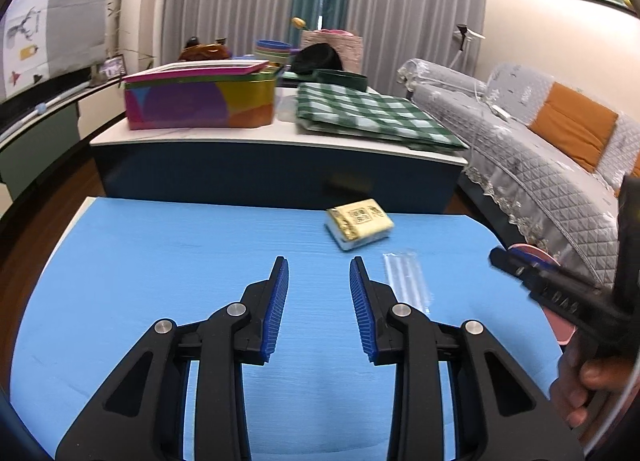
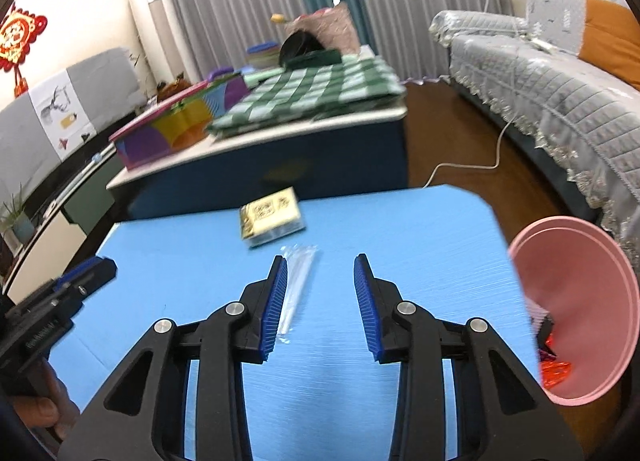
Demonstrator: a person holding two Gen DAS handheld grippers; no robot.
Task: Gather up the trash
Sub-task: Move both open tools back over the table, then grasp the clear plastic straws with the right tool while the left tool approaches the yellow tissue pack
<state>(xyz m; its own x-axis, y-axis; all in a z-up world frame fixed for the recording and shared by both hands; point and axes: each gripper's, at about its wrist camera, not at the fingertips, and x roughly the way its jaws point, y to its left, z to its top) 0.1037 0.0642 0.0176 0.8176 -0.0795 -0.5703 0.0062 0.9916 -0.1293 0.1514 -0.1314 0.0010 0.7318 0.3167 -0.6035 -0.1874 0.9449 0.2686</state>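
Two grippers, left (image 1: 319,265) and right (image 2: 320,263), hang over my blue worktop (image 1: 160,261), jaws parted and empty. A yellow tissue pack (image 1: 359,223) lies near the far edge; a clear plastic wrapper (image 2: 298,281) sits just nearer than it, beside the right gripper's left finger. My pink bin (image 2: 588,301), red scraps inside, stands off the worktop's right edge.

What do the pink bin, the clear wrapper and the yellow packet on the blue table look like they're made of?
Pink bin: looks like smooth moulded plastic, with a matte sheen and a thin rolled rim. Clear wrapper: thin transparent film, probably cellophane, glinting. Yellow packet: glossy printed wrap, likely plastic film over tissues; too blurred to be sure.
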